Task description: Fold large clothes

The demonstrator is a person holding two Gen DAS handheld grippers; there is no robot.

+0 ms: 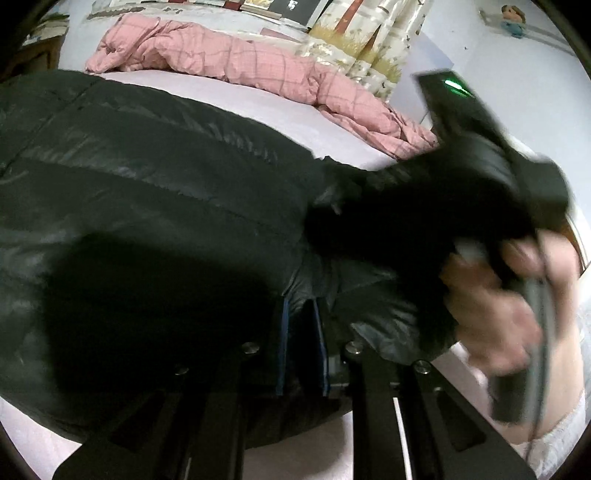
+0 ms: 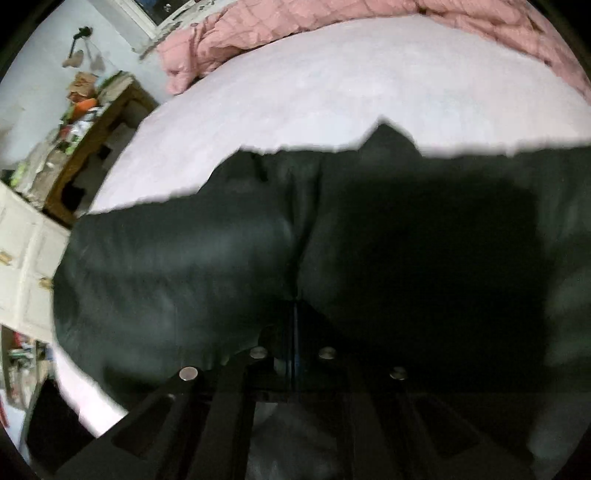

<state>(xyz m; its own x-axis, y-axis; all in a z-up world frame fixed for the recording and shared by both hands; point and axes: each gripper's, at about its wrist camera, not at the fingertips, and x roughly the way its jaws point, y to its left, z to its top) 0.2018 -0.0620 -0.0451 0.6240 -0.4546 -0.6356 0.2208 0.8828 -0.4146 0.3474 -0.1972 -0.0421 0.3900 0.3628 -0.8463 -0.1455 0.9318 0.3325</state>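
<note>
A black puffer jacket (image 1: 147, 184) lies spread across the pale bed sheet (image 1: 229, 96). My left gripper (image 1: 301, 314) is shut on a fold of its shiny fabric, which bulges up between the blue-edged fingers. In the right wrist view the jacket (image 2: 184, 258) fills the lower half, and a long crease runs down into my right gripper (image 2: 295, 310), whose fingers are shut tight on the cloth there. In the left wrist view, the right tool's blurred housing (image 1: 461, 122) with a green light hangs over the jacket's right end, held by a hand (image 1: 498, 295).
A pink checked quilt (image 1: 240, 62) is bunched along the bed's far side, also in the right wrist view (image 2: 369, 29). A patterned pillow (image 1: 369, 44) stands behind it. Beside the bed are a cluttered wooden shelf (image 2: 96, 122) and a white cabinet (image 2: 26, 258).
</note>
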